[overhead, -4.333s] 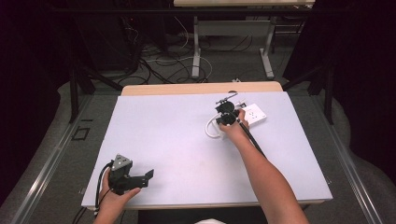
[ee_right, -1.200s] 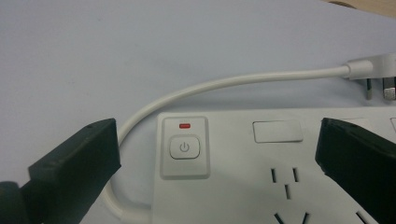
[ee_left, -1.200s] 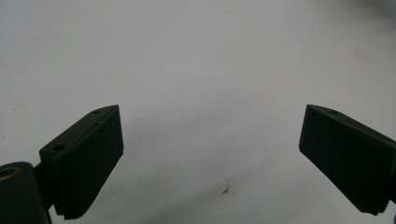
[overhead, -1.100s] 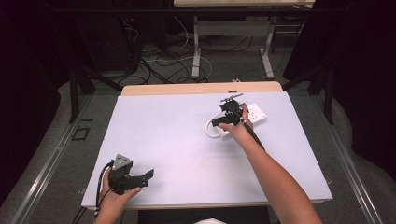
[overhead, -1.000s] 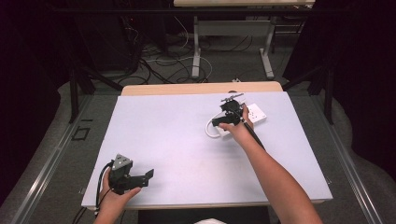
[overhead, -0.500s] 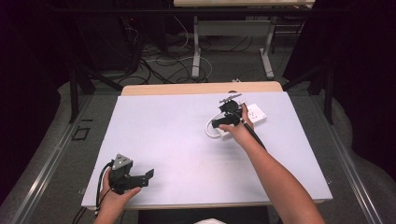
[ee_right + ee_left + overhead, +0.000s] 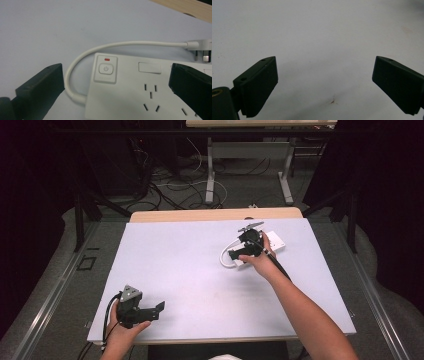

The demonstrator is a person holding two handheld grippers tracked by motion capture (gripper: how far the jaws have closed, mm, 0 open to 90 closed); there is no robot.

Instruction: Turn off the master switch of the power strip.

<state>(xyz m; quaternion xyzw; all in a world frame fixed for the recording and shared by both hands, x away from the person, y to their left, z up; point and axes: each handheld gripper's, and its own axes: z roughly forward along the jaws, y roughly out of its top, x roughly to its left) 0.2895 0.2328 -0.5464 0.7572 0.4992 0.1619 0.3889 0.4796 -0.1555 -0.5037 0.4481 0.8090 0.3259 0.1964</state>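
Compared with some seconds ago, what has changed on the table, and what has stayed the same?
The right gripper turned a little to the left over the white power strip, its jaws open, nothing gripped. The power strip and its cable lie as before. The left gripper stayed open at the near left of the table.

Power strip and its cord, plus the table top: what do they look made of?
Power strip: looks like hard white moulded plastic, smooth satin, with crisp socket slots and a raised button. Cord: probably white rubbery or PVC sheath, since it holds a smooth curve without kinks. Table top: matte pale sheet, maybe laminate or a mat; a bare wood-look edge shows at the far side.
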